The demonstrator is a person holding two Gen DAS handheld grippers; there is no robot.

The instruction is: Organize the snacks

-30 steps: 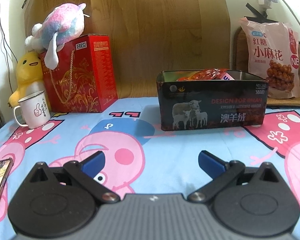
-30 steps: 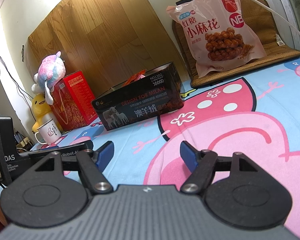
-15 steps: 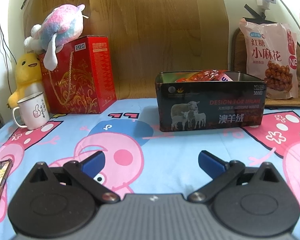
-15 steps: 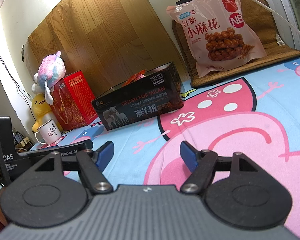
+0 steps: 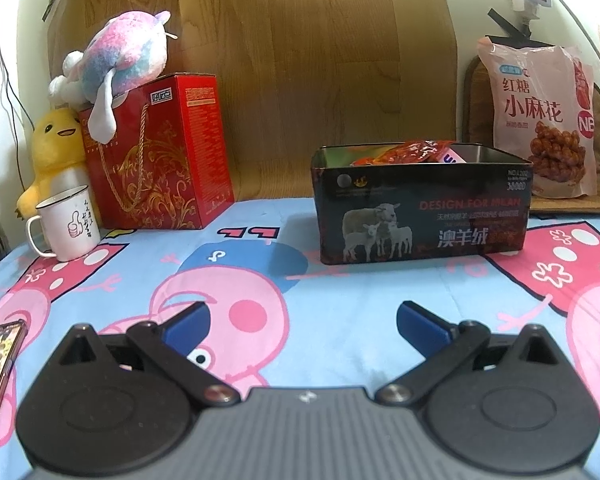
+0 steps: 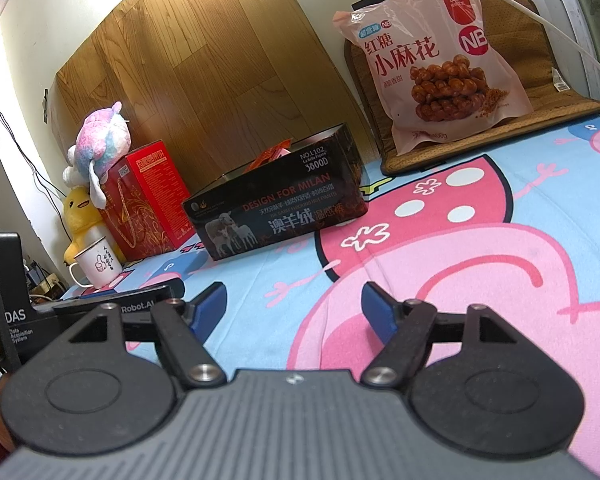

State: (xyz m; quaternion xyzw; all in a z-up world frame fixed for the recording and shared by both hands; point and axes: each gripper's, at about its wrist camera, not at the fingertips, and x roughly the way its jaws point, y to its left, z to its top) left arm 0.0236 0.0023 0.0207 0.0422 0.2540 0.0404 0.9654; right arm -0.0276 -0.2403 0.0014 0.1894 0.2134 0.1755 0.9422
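Both grippers low over the cartoon-print sheet (image 5: pixel 340 288), neither holding anything: left gripper (image 5: pixel 302 326) jaws spread wide, right gripper (image 6: pixel 292 308) jaws spread wide too. Ahead of the left one, well apart, stands the dark tin box (image 5: pixel 422 216) with sheep on its side, lid off. Red snack packets (image 5: pixel 404 152) already lie in it, poking just above the rim. One snack is not yet in: the big pink bag of twisted dough sticks (image 6: pixel 432 60), standing propped upright against a brown mat (image 6: pixel 540 96) at the back wall, to the right of the box and behind it. That bag looks to be my next pick, closer to my right side. Judging by the look: thin crinkly plastic, slick, puffed with air, contents brittle and likely to crush under a hard pinch. Probably light for its bulk, floppy once lifted. Best hold seems the flat sealed top edge or an upper corner, where the film is doubled and no pieces sit. It may be too tall for the box standing; laying it flat looks safer. To the left, off my path: red gift box (image 5: pixel 160 152), plush toys, white mug (image 5: pixel 70 224).
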